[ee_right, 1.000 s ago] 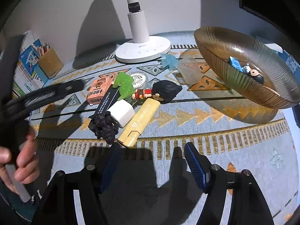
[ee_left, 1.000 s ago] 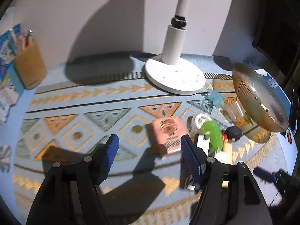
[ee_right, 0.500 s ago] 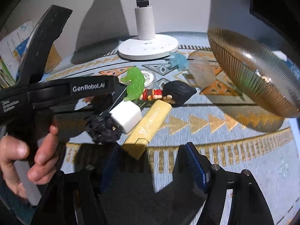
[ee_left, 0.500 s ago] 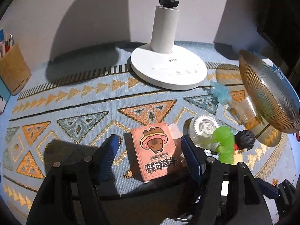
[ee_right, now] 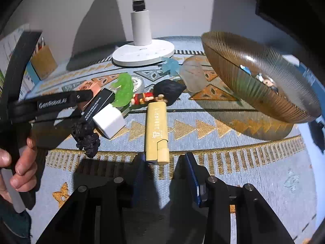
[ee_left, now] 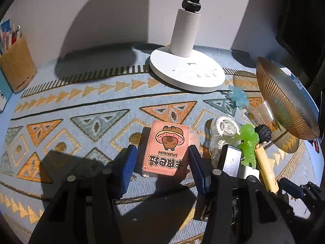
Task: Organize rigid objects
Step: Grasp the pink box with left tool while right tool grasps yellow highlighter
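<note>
A pink poker card box (ee_left: pixel 166 148) lies on the patterned mat between the fingers of my left gripper (ee_left: pixel 162 162). Its jaws are closing, and a thin gap still shows at the left pad (ee_left: pixel 130 162). In the right wrist view, the near end of a yellow bar (ee_right: pixel 156 126) lies between the fingers of my right gripper (ee_right: pixel 164 162). Those jaws are closing too, with a gap at the right pad (ee_right: pixel 191 168). An amber glass bowl (ee_right: pixel 254 77) at the right holds a few small toys.
A green figure (ee_right: pixel 124 89), white cube (ee_right: pixel 109 120), black box (ee_right: pixel 99 103), black lumpy figure (ee_right: pixel 87 136) and black-haired doll (ee_right: pixel 168 89) crowd together beside the yellow bar. Behind them are a white lamp base (ee_left: pixel 186 71), a blue figure (ee_left: pixel 237 97) and a pen holder (ee_left: pixel 16 65).
My left gripper came forward around the pink box and narrowed its jaws. My right gripper moved up to the yellow bar's near end and narrowed its jaws.
</note>
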`<state>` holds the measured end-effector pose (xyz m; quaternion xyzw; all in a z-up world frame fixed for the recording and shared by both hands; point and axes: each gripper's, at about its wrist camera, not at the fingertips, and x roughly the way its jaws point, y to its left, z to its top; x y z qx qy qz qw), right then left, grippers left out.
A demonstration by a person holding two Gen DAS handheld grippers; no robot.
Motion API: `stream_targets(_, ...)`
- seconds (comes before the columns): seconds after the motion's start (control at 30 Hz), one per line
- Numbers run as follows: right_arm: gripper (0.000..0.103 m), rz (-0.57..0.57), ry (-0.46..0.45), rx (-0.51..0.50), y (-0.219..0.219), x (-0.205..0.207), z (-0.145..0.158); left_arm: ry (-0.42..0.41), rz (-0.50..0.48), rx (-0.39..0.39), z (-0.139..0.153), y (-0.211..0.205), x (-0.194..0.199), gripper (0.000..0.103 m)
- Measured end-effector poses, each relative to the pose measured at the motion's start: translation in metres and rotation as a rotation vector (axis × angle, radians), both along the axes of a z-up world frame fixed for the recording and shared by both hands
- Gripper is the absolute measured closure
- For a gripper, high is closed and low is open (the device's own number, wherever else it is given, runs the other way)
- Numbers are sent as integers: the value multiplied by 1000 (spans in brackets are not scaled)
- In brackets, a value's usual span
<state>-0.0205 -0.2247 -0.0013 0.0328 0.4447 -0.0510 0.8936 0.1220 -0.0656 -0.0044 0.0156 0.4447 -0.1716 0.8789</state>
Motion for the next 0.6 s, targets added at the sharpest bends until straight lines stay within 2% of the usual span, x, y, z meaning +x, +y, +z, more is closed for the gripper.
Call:
stream_targets(0.07, 61, -7, 9, 13, -4, 2, 2, 2, -2, 6, -1, -1, 0, 54)
stream_targets(0.1, 48, -16, 11, 25, -6, 4, 3, -2, -2, 16, 0, -2, -1, 54)
stream_targets(0.13, 40, -19, 9, 34, -7, 6, 3, -6, -4, 22, -1, -3, -1, 54)
stream_targets(0.27, 41, -17, 24, -14, 0, 20, 0, -22, -8, 50, -1, -7, -3, 54)
stream_targets(0.37, 52, -10, 16, -39, 7, 28, -1, -46, -14, 79, -1, -12, -5, 54)
stream_targets(0.47, 64, 11, 8, -37, 10, 31, 0, -95, -19, 114, 2, -16, -11, 62)
stream_targets(0.53, 77, 30, 3, -31, 12, 30, 0, -108, -28, 128, 3, -20, -13, 66)
stream_targets(0.6, 79, 46, 7, -19, 13, 28, 0, -135, -32, 132, 5, -21, -16, 66)
